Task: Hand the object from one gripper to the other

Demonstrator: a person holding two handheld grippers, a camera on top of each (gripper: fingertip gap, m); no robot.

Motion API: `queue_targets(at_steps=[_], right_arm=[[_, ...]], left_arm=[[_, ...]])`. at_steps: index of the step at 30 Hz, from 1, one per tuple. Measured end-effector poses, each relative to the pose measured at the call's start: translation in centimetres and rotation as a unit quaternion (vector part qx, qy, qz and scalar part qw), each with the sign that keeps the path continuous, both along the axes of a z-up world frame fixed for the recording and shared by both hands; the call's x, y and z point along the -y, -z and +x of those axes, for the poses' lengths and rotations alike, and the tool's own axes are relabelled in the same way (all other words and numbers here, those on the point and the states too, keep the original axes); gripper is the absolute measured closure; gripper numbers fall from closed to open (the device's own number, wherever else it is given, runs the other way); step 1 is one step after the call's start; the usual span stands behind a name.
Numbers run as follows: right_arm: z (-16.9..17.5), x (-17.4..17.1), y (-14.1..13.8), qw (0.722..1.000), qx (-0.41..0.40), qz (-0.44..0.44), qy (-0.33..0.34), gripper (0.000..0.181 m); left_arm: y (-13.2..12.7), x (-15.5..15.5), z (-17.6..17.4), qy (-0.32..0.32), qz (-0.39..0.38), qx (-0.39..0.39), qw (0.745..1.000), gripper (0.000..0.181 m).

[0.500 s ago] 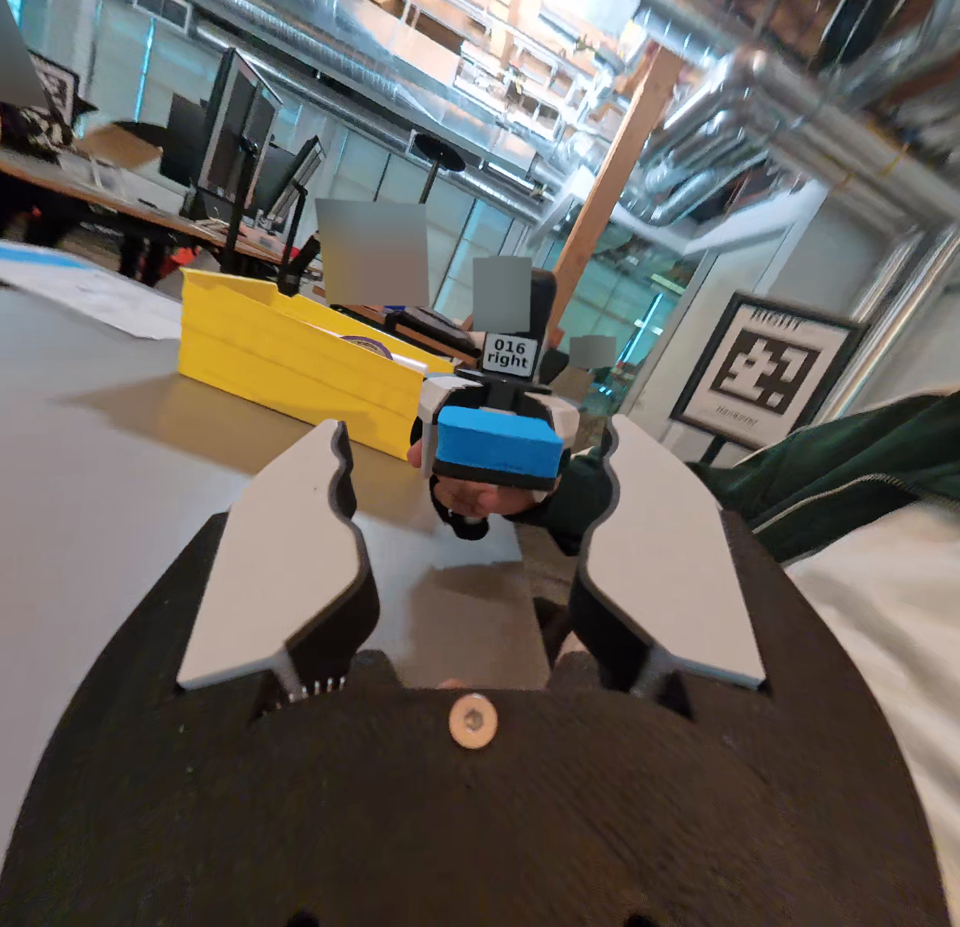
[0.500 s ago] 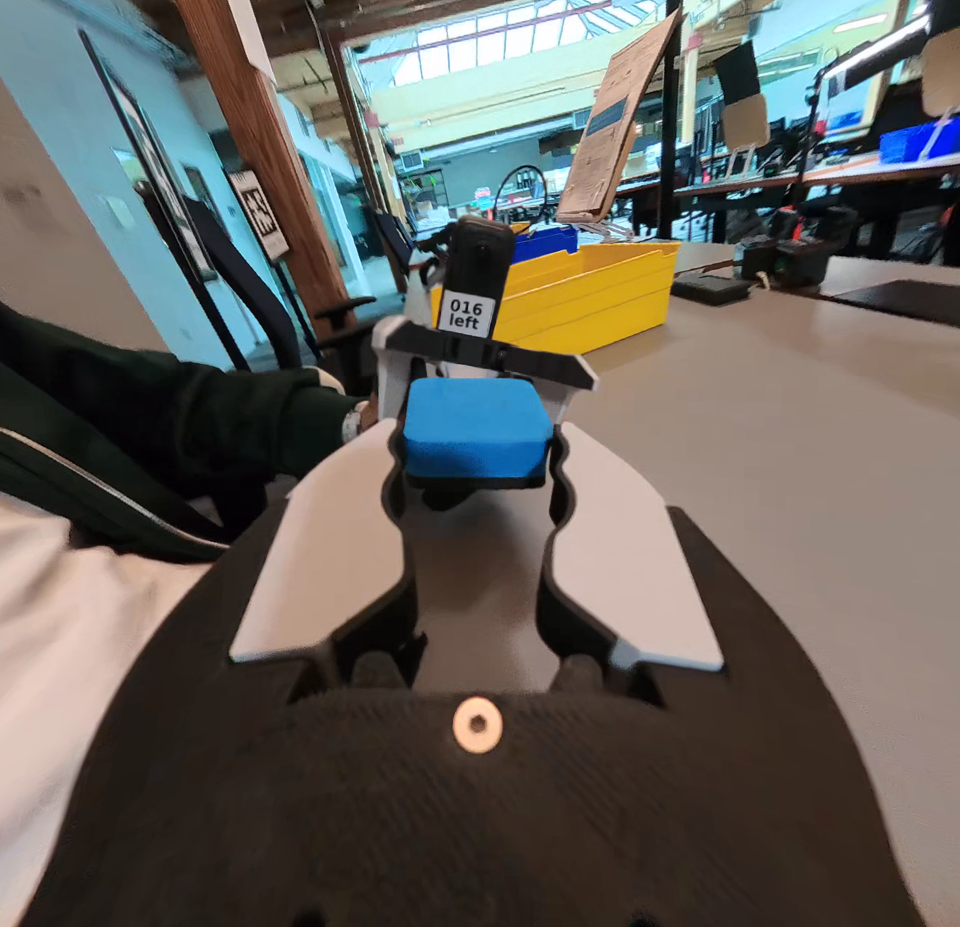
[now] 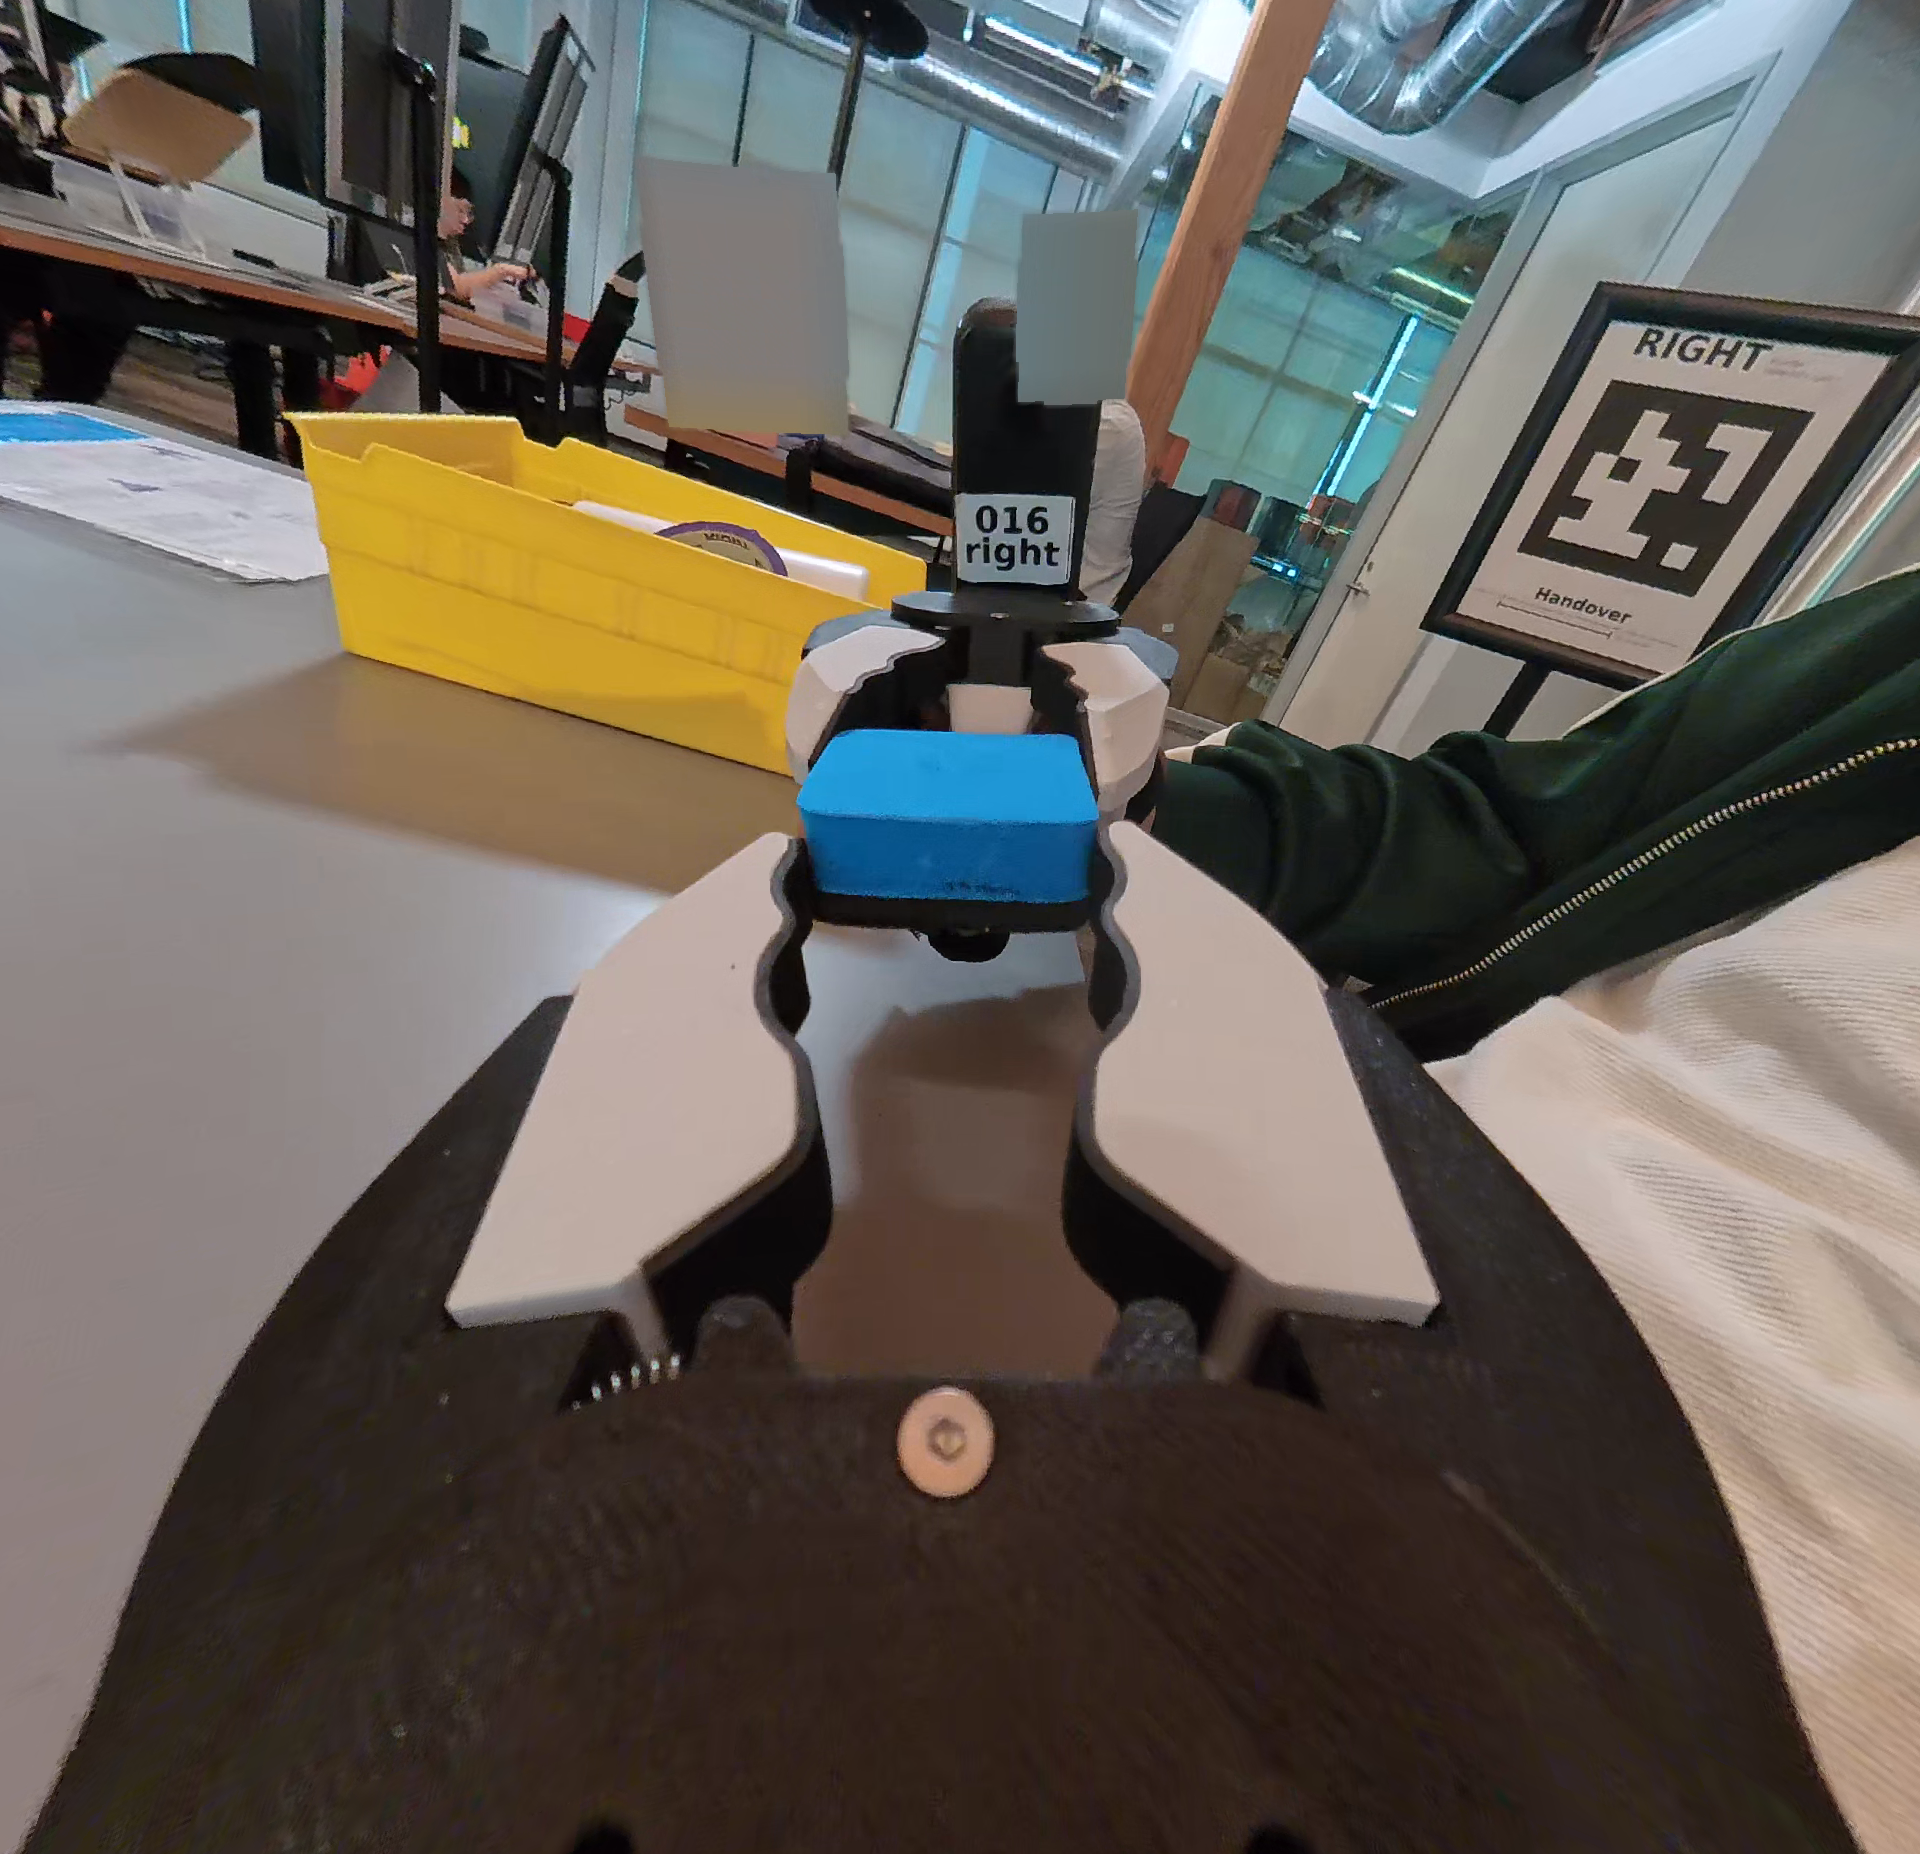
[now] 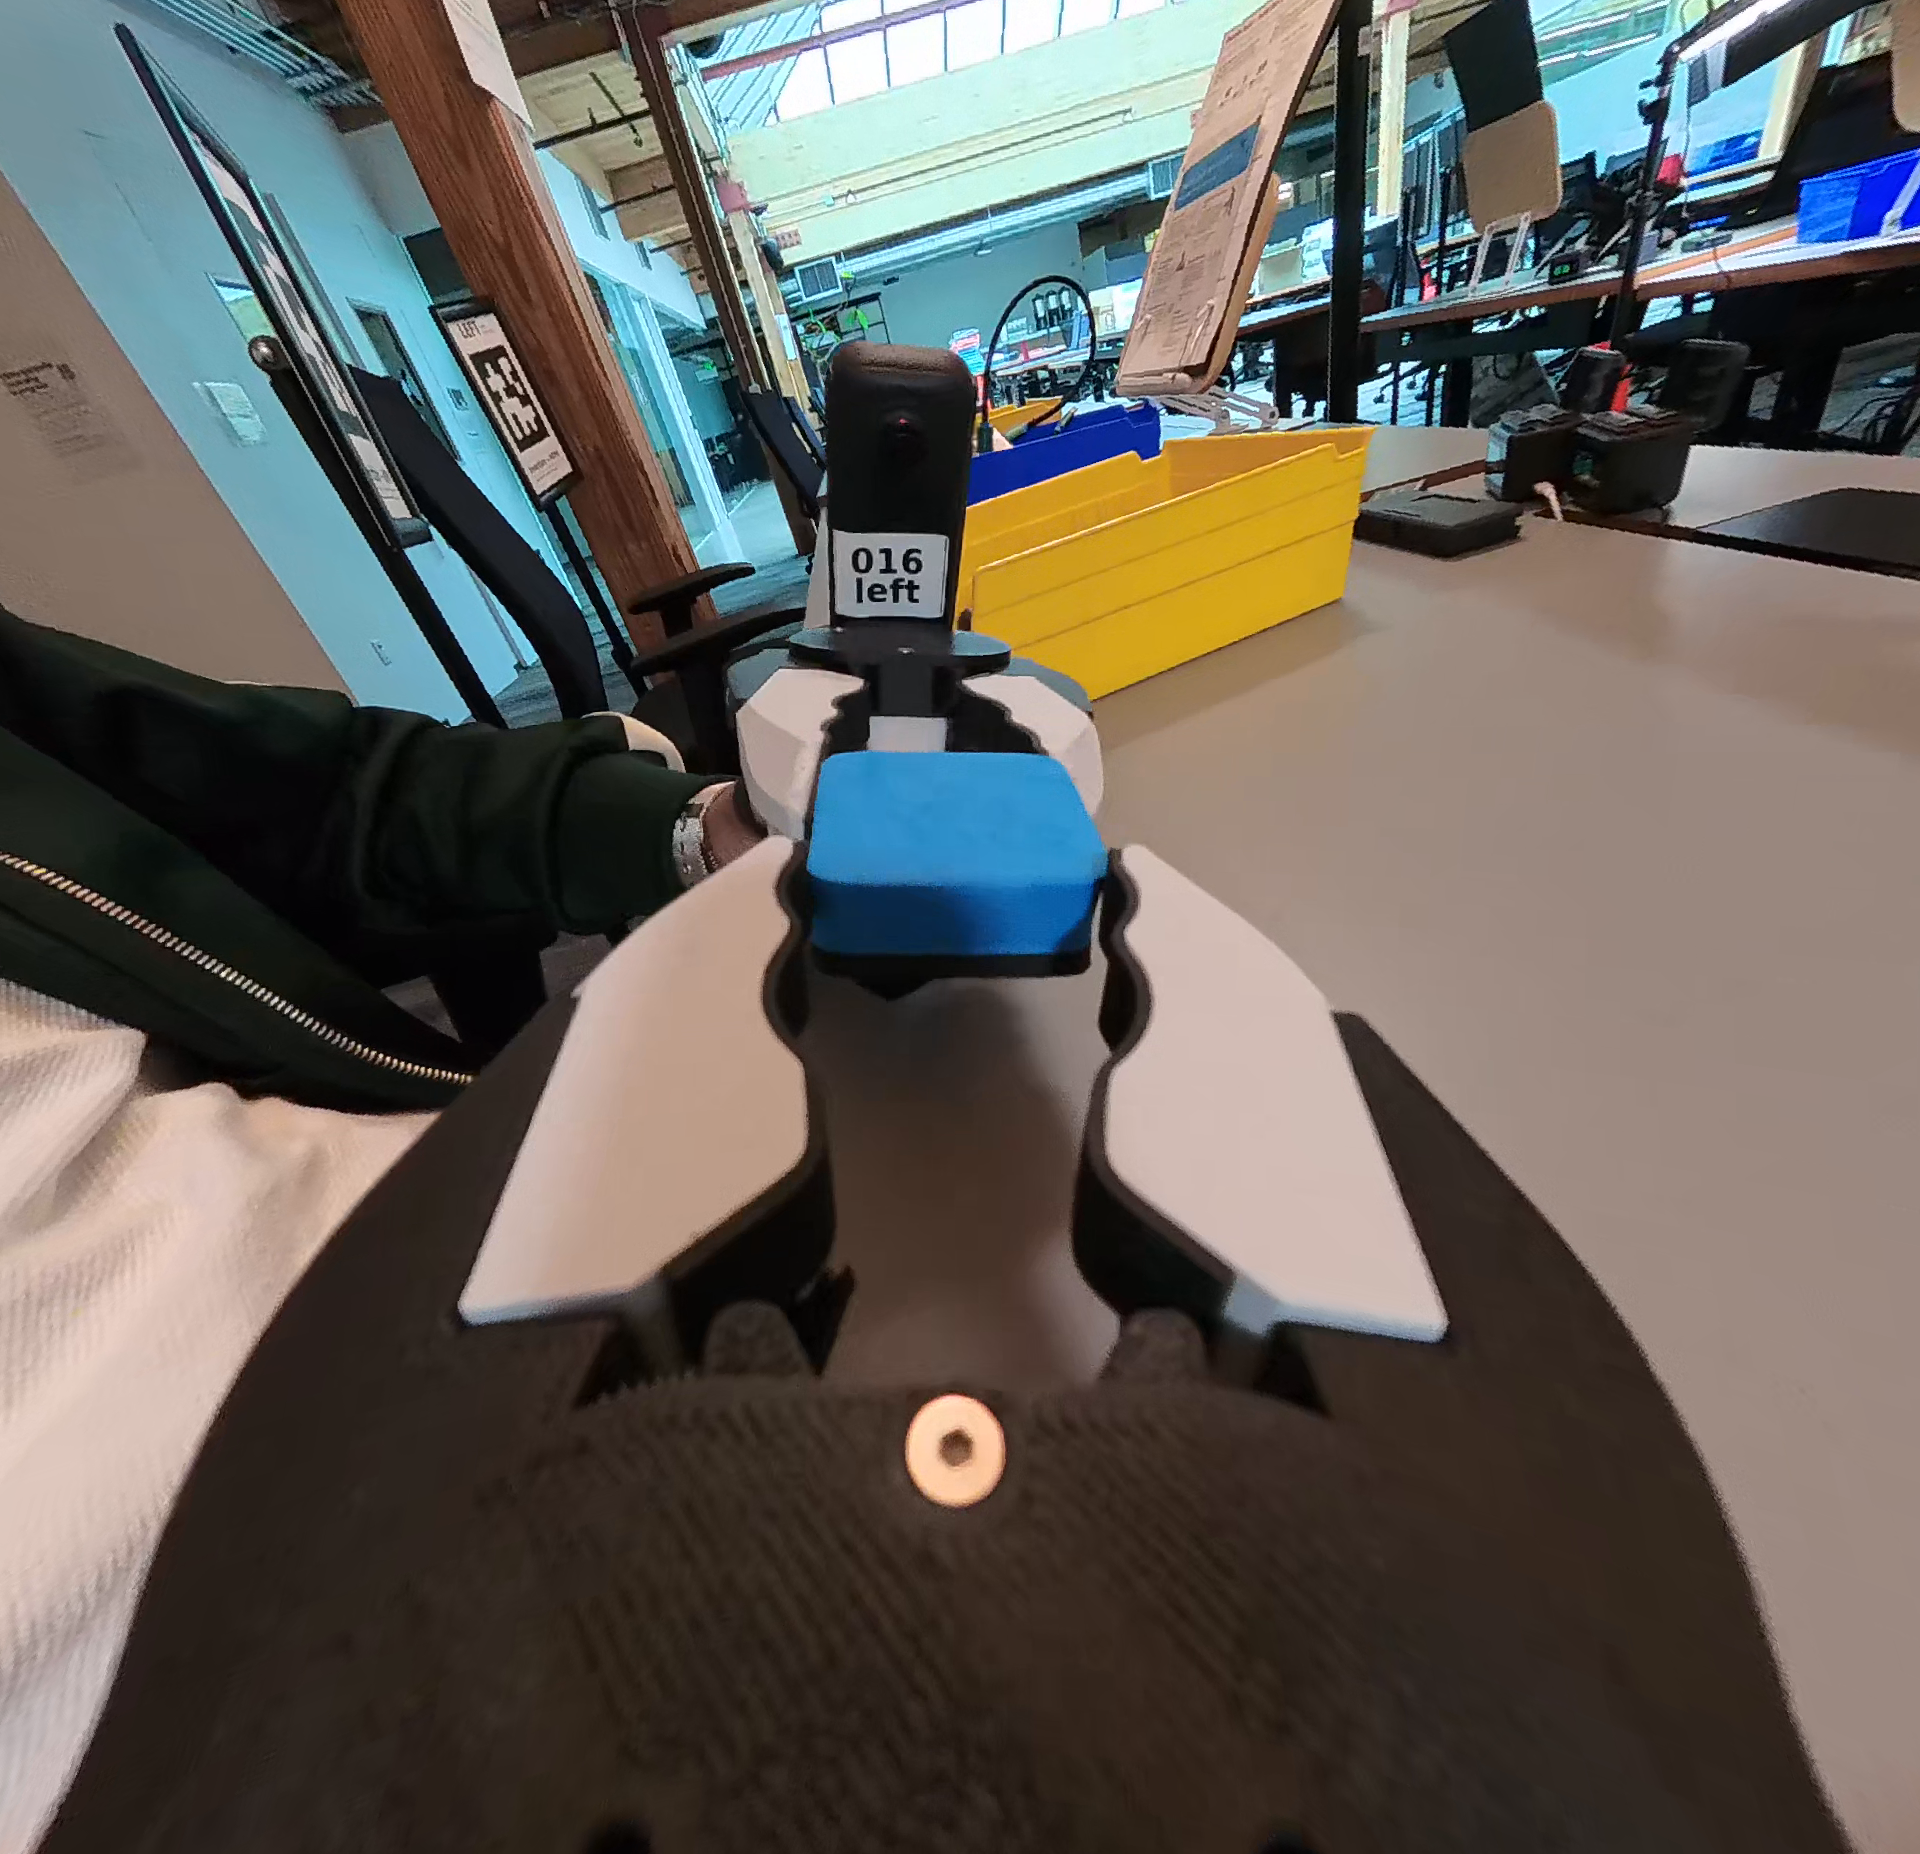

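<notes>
Left wrist view shows the left gripper [image 3: 948, 869] with its pale fingers [image 3: 665, 1056] closed against the near end of a blue foam block [image 3: 951, 817] that sits on a black base, held above the grey desk [image 3: 260, 921]. Facing it, the right gripper [image 3: 971, 755] grips the block's far end. From the right wrist view the right gripper [image 4: 951, 900] is clenched on the block [image 4: 951, 859], and the left gripper [image 4: 914, 765] opposite clasps the other end, so both hold it at once. A yellow bin [image 3: 540, 568] stands on the desk farther off, to the left in the left wrist view. Dark green sleeves [image 3: 1455, 848] reach toward the grippers.
</notes>
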State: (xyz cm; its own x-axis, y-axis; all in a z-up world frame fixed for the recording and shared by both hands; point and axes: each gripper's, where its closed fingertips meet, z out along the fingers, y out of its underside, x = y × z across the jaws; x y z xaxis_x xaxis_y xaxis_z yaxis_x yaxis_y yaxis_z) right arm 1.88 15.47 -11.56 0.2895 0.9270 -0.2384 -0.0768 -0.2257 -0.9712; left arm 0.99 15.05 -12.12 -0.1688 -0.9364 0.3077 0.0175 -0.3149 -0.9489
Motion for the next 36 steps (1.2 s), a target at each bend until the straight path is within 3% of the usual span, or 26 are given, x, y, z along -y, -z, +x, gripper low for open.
queue_targets(at_steps=[7,9,14,16,18,21,26,33,36], right_arm=[[0.1,-0.3,0.0,1.0,-0.005,0.008,0.007,0.124],[0.5,-0.9,-0.8,0.998,-0.013,0.052,0.04,0.107],[1.2,-1.8,-0.7,0.97,0.092,0.193,0.12,0.101],[1.2,-2.3,0.1,0.937,0.18,0.253,0.16,0.104],[1.4,-2.8,0.6,0.883,0.277,0.318,0.205,0.109],[0.1,-2.5,1.9,0.805,0.382,0.405,0.204,0.117],[-0.7,-2.8,3.3,0.732,0.47,0.441,0.218,0.124],[0.0,-2.8,3.5,0.737,0.478,0.424,0.219,0.157],[0.0,-2.8,3.5,0.735,0.481,0.425,0.22,0.158]], left_arm=[[-0.1,-0.4,-0.1,-0.002,-0.033,0.0,0.999,0.129],[-0.1,-1.1,-0.3,-0.013,-0.064,0.006,0.998,0.129],[0.3,-4.0,-1.5,-0.085,-0.1,0.006,0.991,0.129],[0.8,-5.0,-1.9,-0.122,-0.088,-0.015,0.988,0.129],[1.3,-5.6,-2.1,-0.153,-0.074,-0.041,0.985,0.129],[2.2,-5.7,-1.9,-0.184,-0.065,-0.082,0.977,0.129],[2.9,-4.3,-0.5,-0.192,-0.021,-0.128,0.973,0.129],[2.7,-2.7,0.6,-0.171,0.006,-0.128,0.977,0.129],[2.7,-2.7,0.5,-0.162,0.014,-0.12,0.979,0.129]])
